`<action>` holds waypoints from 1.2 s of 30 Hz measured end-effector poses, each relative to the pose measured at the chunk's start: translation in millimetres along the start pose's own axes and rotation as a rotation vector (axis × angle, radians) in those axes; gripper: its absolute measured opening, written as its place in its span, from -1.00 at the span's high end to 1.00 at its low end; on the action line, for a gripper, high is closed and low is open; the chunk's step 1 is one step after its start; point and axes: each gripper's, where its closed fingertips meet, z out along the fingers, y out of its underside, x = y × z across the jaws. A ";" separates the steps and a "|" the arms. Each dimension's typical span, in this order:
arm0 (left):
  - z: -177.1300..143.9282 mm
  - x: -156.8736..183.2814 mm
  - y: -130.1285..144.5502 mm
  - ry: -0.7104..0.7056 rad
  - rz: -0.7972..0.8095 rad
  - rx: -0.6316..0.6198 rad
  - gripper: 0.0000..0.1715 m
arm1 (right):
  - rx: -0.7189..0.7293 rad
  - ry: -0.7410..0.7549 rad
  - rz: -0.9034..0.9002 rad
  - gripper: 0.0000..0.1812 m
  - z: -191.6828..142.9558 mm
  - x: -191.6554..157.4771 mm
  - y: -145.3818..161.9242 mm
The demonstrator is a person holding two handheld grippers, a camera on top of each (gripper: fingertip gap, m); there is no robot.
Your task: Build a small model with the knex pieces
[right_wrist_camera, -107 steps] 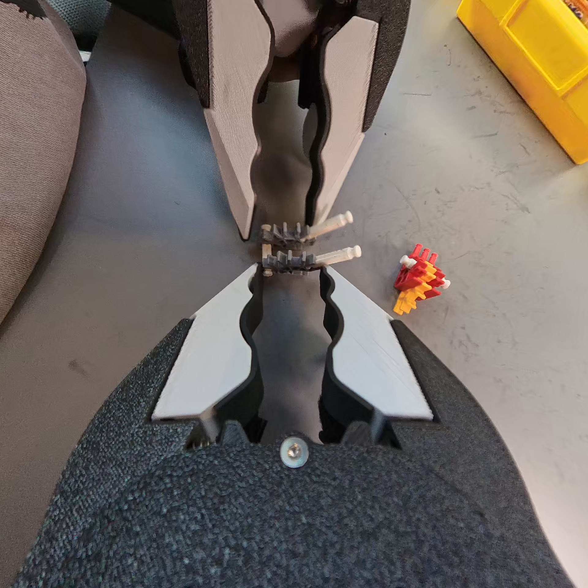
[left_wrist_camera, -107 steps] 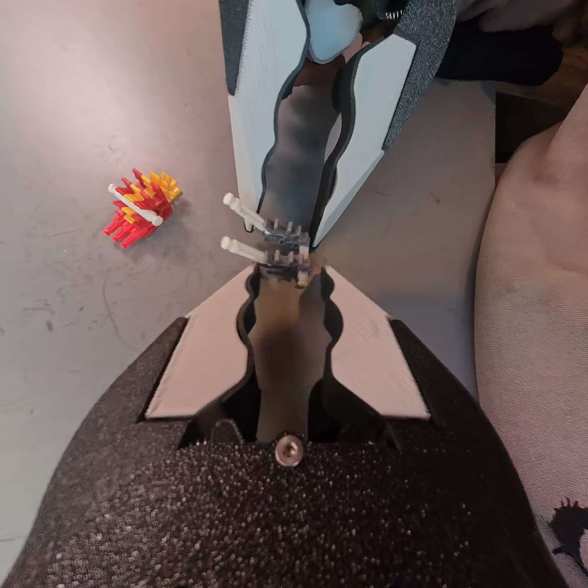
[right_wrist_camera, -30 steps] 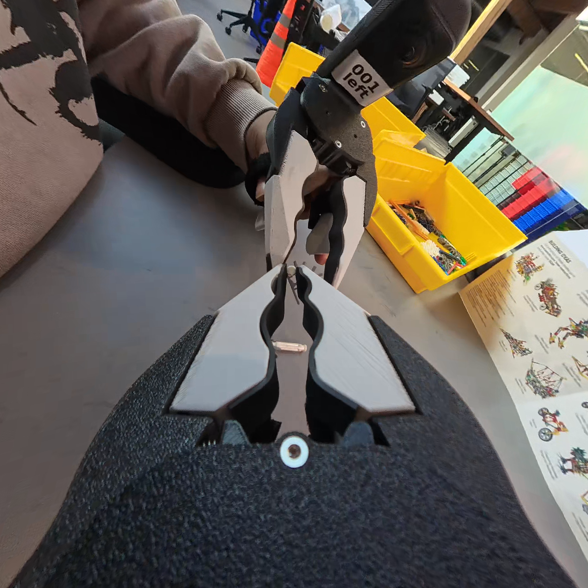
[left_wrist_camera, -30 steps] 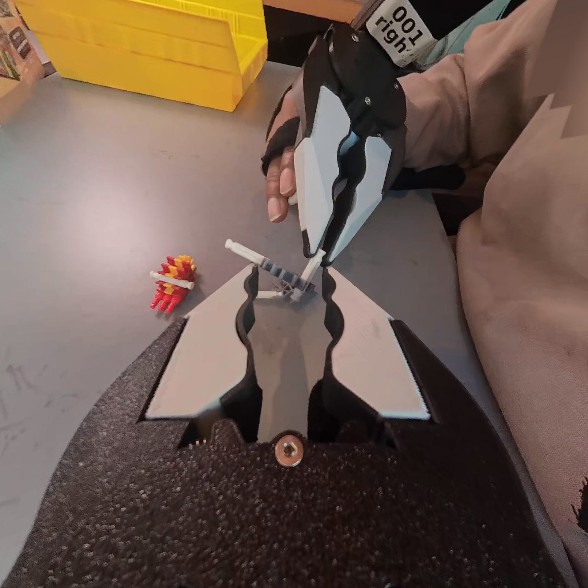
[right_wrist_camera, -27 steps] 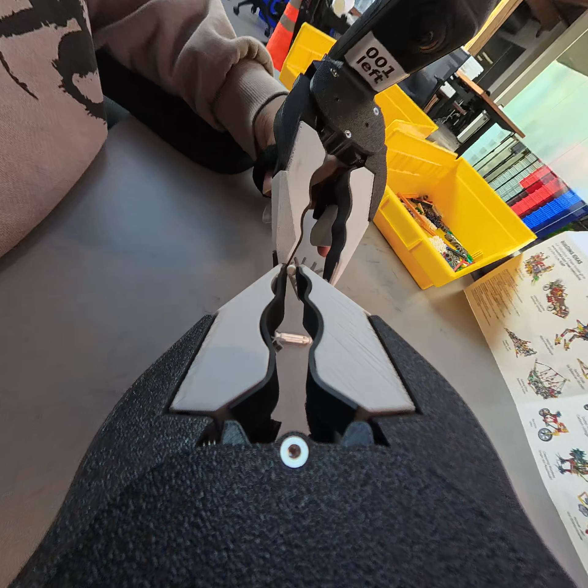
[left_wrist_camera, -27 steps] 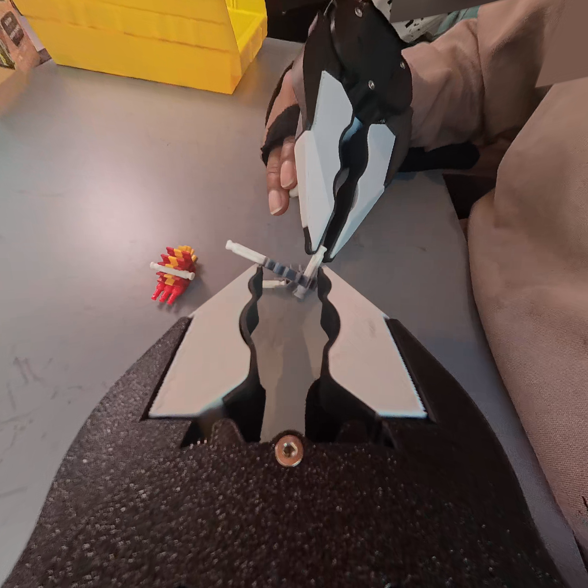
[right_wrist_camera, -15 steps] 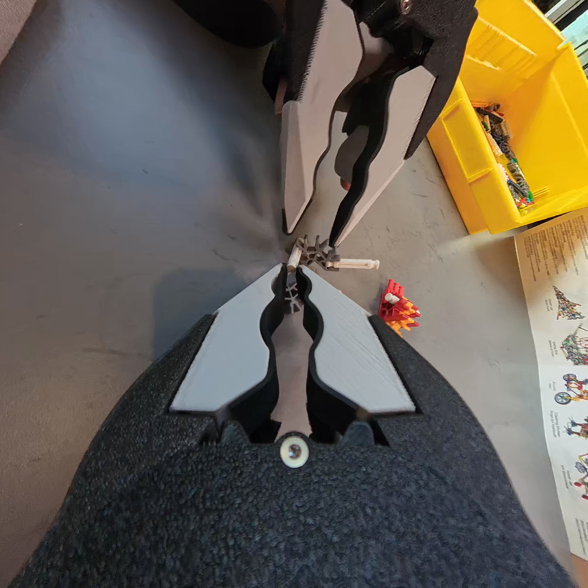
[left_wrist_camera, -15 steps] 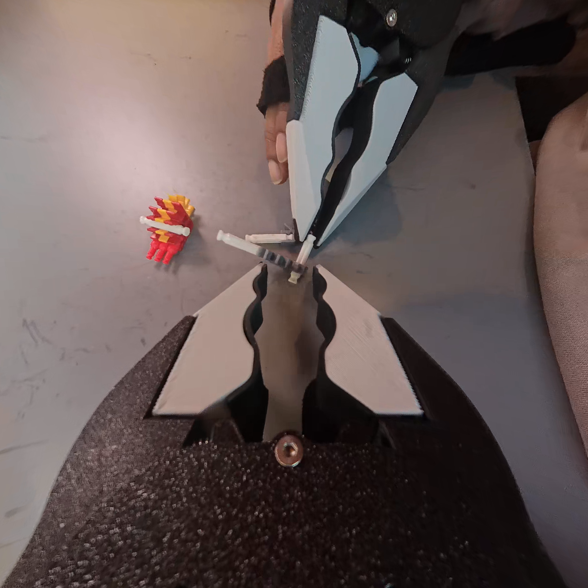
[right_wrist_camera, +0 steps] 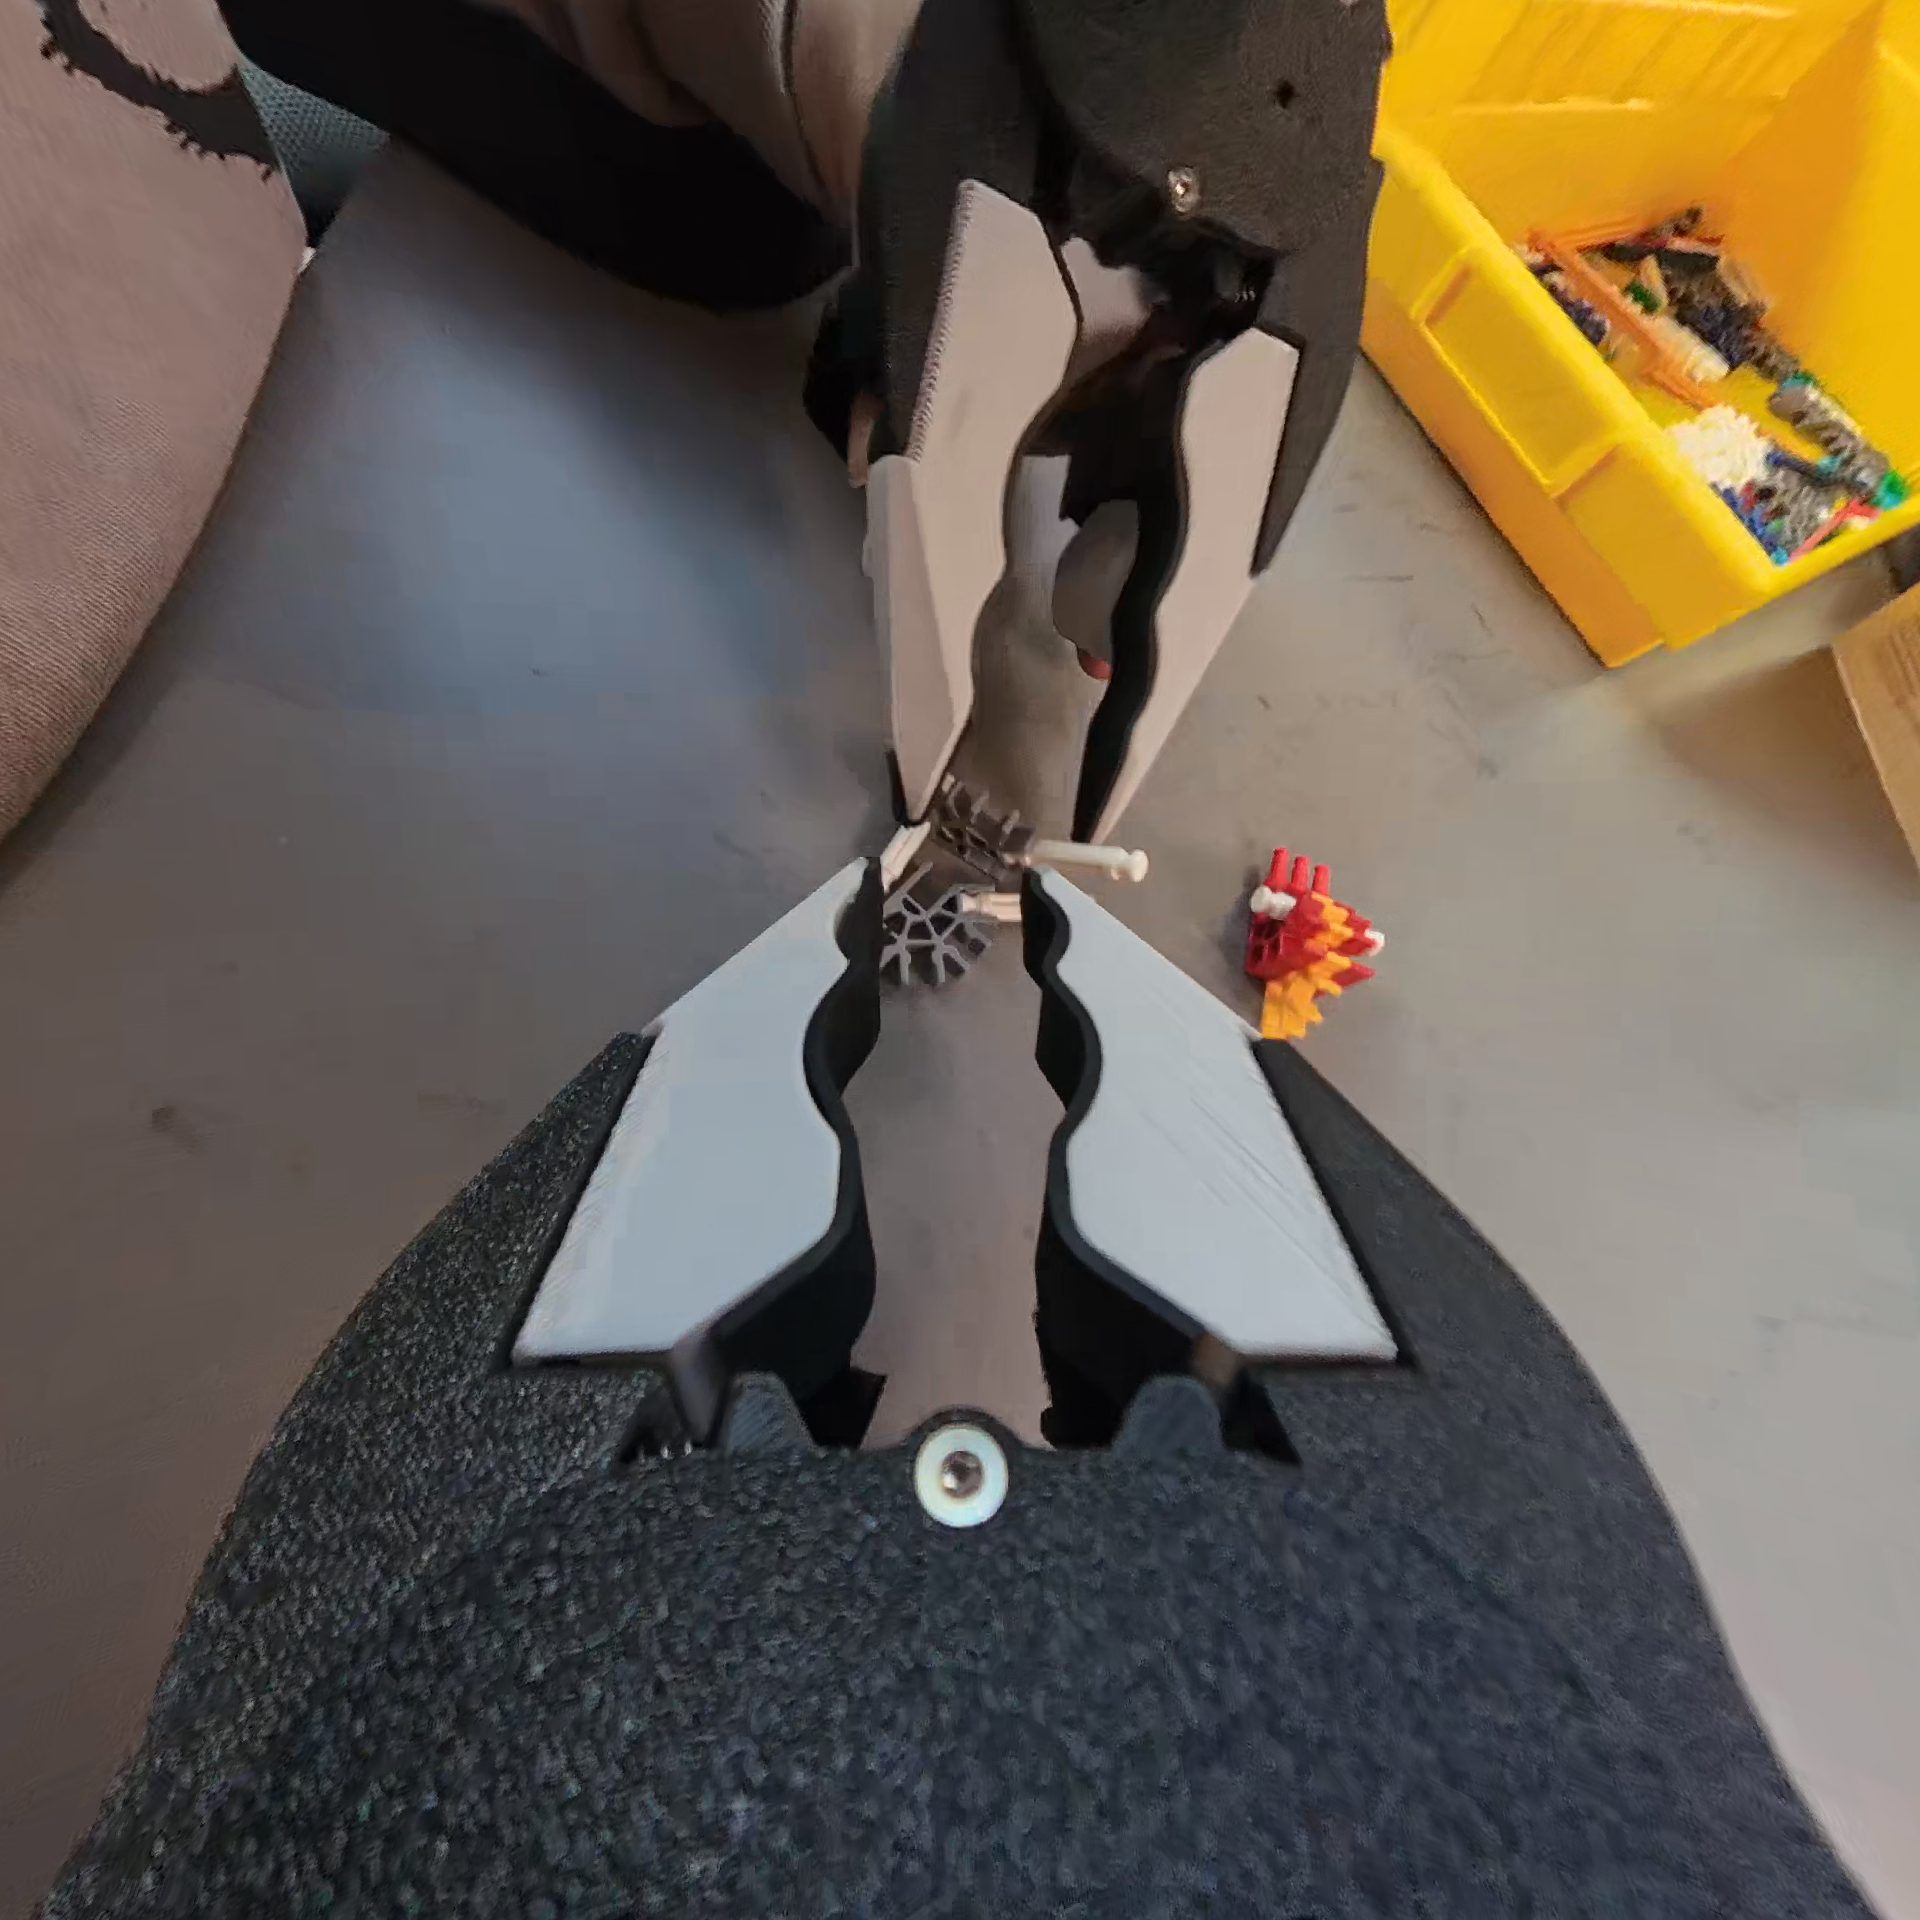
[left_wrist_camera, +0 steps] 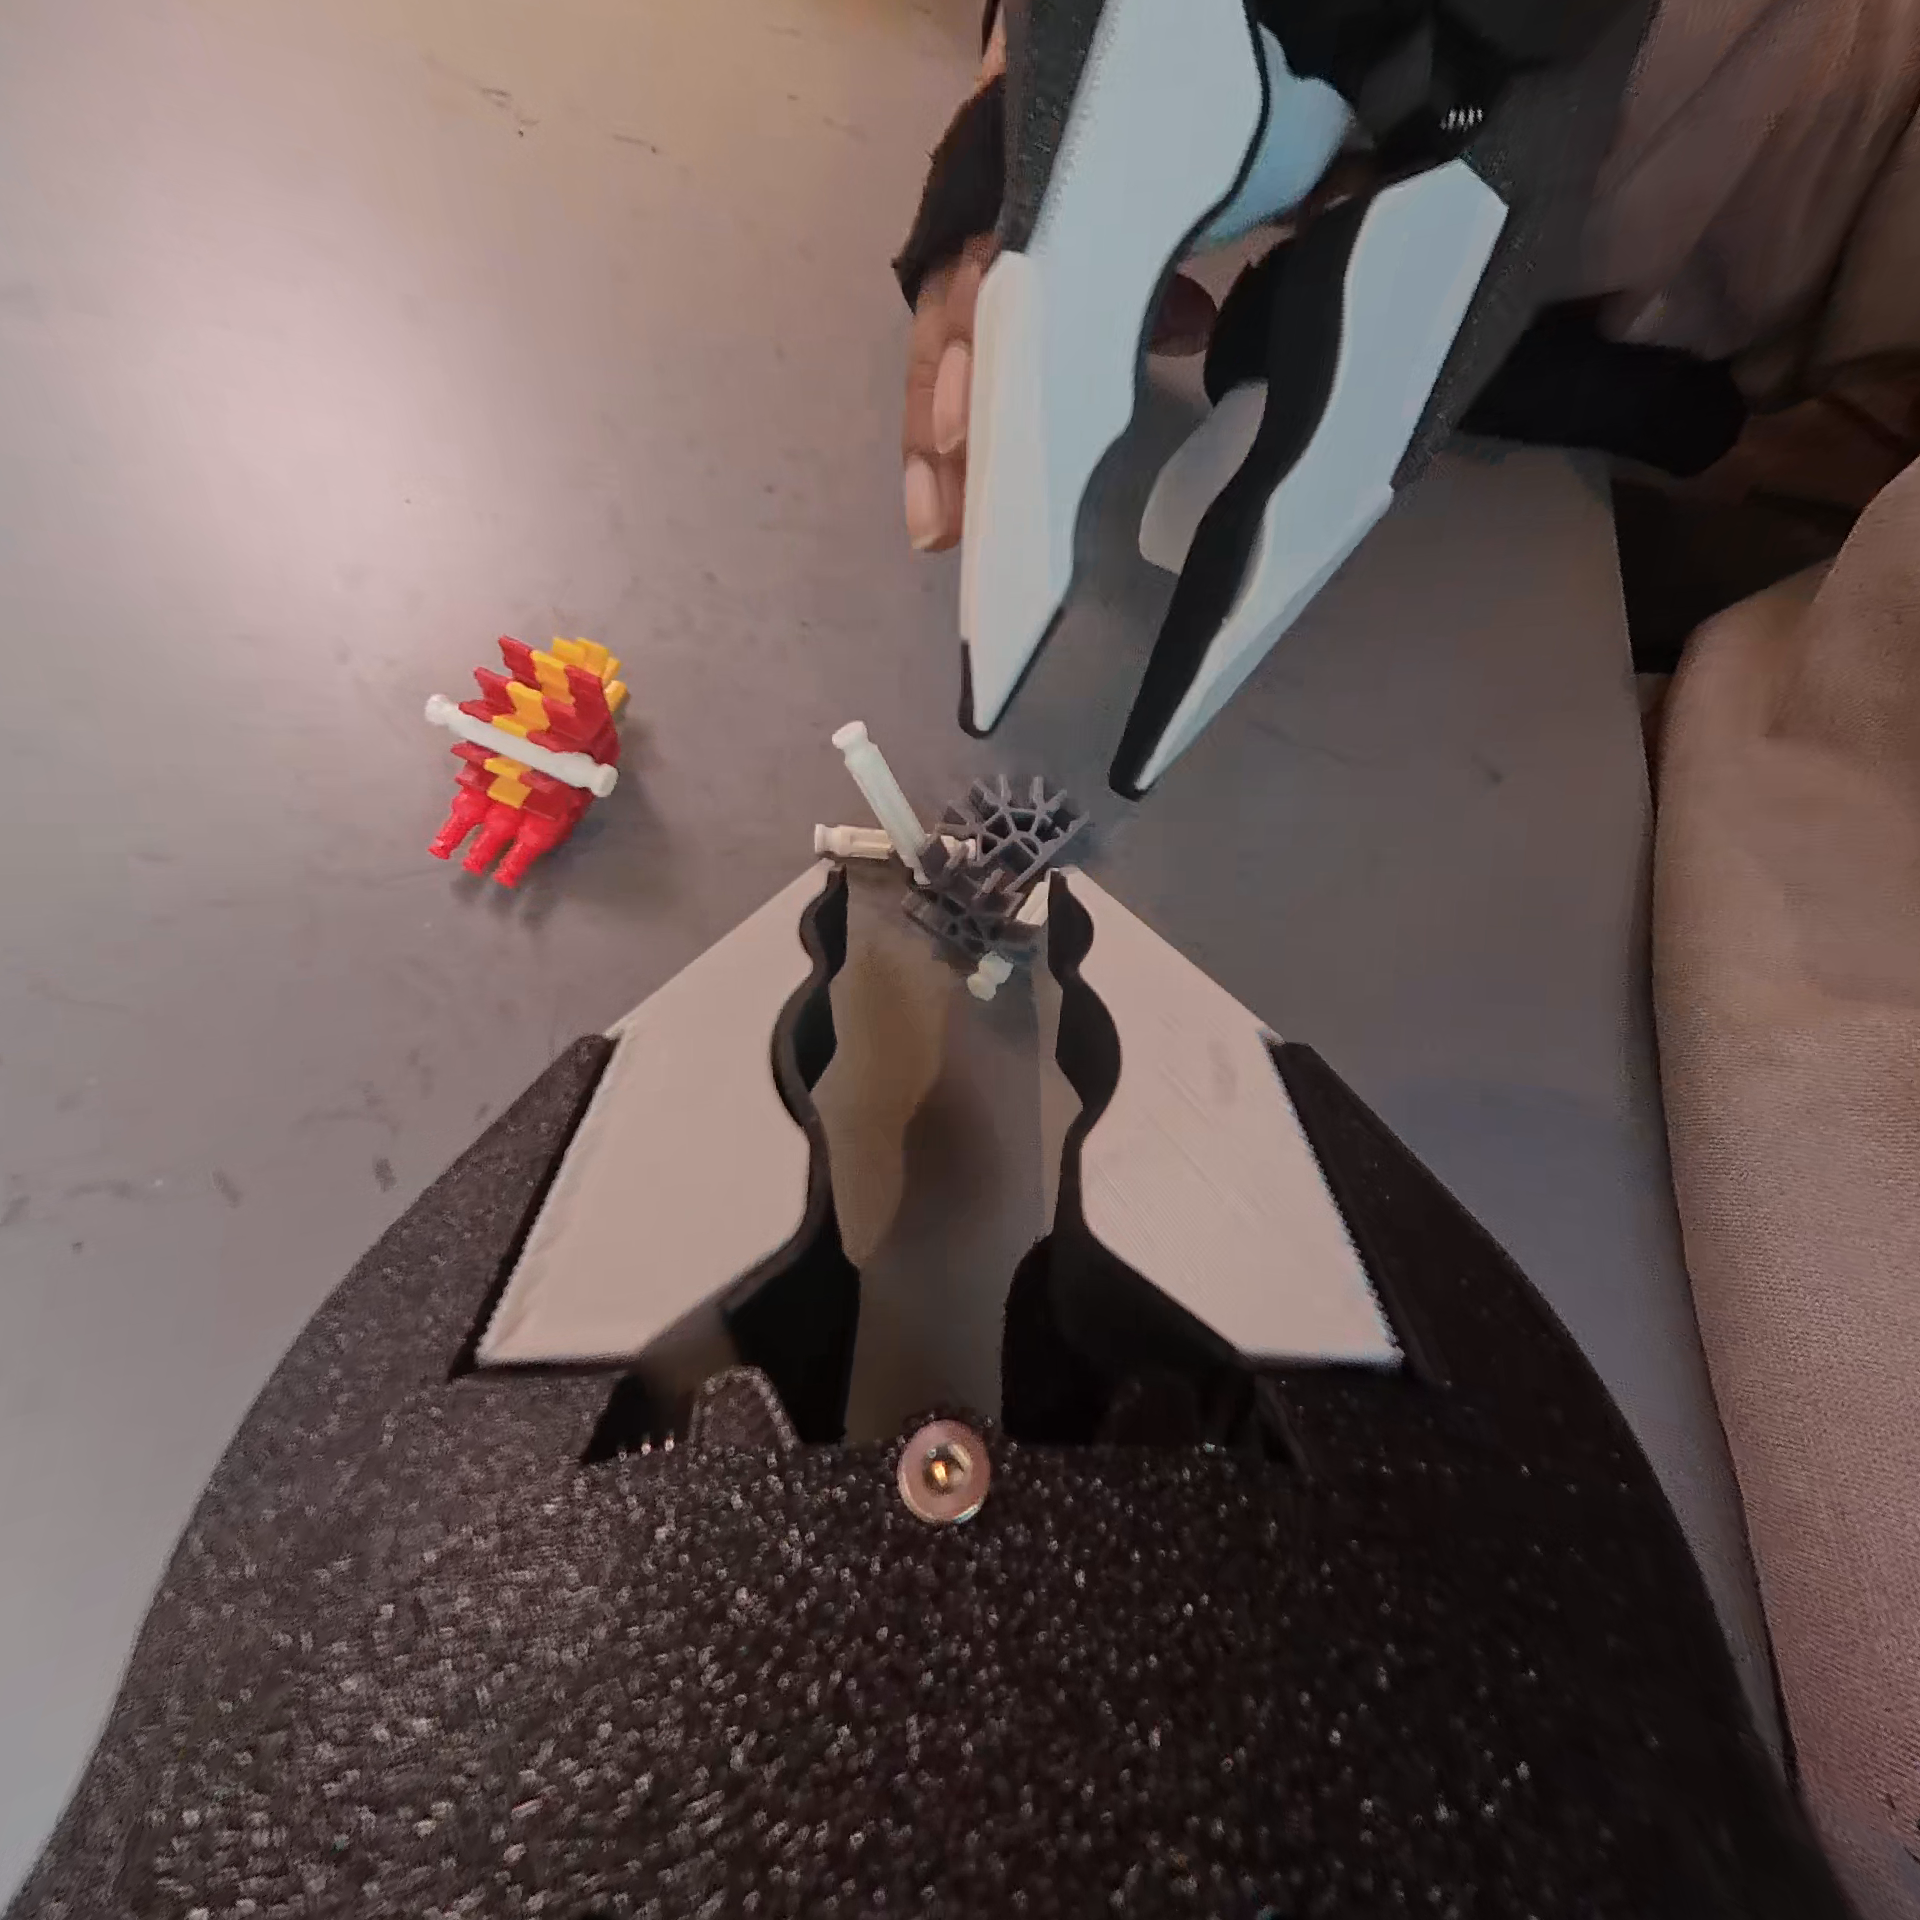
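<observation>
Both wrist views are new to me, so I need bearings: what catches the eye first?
Two open grippers, left gripper and right gripper, meet tip to tip over a grey and white connector cluster on the grey table. A red and yellow connector bundle lies beside them, and a yellow parts bin stands beyond.

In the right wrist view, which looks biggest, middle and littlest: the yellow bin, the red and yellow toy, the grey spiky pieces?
1. yellow bin, though cut off at the edge.
2. and 3. red and yellow toy and grey spiky pieces look alike; unsure.
</observation>
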 end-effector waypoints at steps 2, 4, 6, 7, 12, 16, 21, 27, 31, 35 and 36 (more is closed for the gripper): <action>1.1 1.5 1.8 0.000 0.003 -0.011 0.62 | -0.054 -0.017 0.054 0.68 0.1 1.1 11.9; 1.1 2.2 4.3 0.003 -0.003 -0.022 0.64 | -0.105 -0.038 0.087 0.65 4.5 -3.0 19.8; -0.3 4.3 5.5 0.009 0.000 -0.023 0.64 | -0.149 -0.042 0.083 0.64 9.8 -6.6 23.1; -1.5 4.6 6.0 0.007 0.002 -0.021 0.64 | -0.162 -0.043 0.077 0.64 11.6 -8.5 22.8; -10.7 2.1 5.7 0.008 -0.030 0.012 0.64 | -0.185 -0.044 0.123 0.68 13.3 -8.4 22.3; -15.7 -0.7 0.2 0.006 -0.052 0.054 0.65 | -0.185 -0.036 0.177 0.70 12.5 -4.1 24.4; -18.9 -2.3 -3.4 -0.002 -0.059 0.083 0.64 | -0.198 -0.036 0.167 0.73 6.2 -2.9 30.1; -22.0 -6.6 -6.7 -0.018 -0.072 0.109 0.64 | -0.167 -0.034 0.215 0.72 -2.2 1.3 25.1; -23.5 -8.2 -8.5 -0.018 -0.084 0.122 0.64 | -0.211 -0.032 0.245 0.54 2.0 1.5 30.9; -24.4 -8.5 -9.2 -0.022 -0.082 0.130 0.64 | -0.239 -0.042 0.251 0.67 5.8 -2.5 33.0; -24.8 -8.6 -9.8 -0.022 -0.083 0.134 0.64 | -0.247 -0.039 0.247 0.67 5.5 -2.5 33.1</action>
